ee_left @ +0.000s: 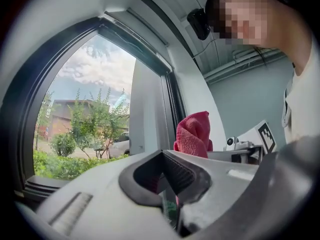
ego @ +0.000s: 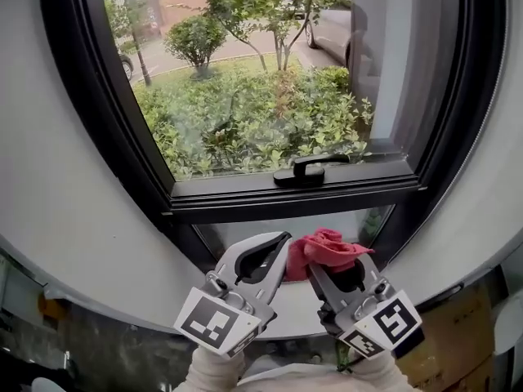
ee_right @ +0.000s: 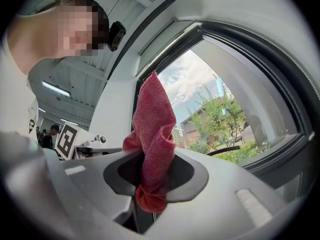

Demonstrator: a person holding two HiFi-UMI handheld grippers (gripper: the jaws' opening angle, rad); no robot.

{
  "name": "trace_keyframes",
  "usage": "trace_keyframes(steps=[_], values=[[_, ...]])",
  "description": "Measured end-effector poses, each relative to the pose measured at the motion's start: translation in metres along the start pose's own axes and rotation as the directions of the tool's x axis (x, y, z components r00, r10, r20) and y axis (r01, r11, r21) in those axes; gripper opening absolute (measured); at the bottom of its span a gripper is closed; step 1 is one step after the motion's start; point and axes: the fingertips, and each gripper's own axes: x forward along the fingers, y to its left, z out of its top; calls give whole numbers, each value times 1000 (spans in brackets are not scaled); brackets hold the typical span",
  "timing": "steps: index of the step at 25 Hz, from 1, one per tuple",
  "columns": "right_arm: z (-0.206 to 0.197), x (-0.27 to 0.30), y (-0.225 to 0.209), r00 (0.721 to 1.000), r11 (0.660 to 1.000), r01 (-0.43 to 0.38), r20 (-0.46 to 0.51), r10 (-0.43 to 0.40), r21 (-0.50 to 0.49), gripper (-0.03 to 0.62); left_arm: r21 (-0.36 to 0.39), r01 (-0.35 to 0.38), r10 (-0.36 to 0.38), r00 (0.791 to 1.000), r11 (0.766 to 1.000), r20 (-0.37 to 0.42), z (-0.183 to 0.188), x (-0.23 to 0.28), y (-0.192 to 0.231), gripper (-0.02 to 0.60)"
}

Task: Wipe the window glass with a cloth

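Below window handle [ego: 306, 170]: lower pane [ego: 225, 233] mostly hidden behind cloth [ego: 325, 250], left gripper [ego: 278, 243], right gripper [ee_right: 150, 181]. Cloth's lower end buried between right jaws. Above handle: car [ego: 331, 31] partly behind tree [ego: 278, 6], window frame [ego: 94, 88] top cut off.

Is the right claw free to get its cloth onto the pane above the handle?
Probably yes: the right claw, shut on the red cloth, sits below the pane with open air between. Only the handle juts from the frame in its path.
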Motion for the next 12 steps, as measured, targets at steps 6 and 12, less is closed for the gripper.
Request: trace_keyframes(steps=[6,12], values=[[2,51,9,999,999,21,28,-20,-26,121,44,27,-29,998,999,50,16,-7,49,0],[-8,84,13,999,997,45,19,-44,-61,121,22,37,-39,997,999,68,13,-12,86,0]])
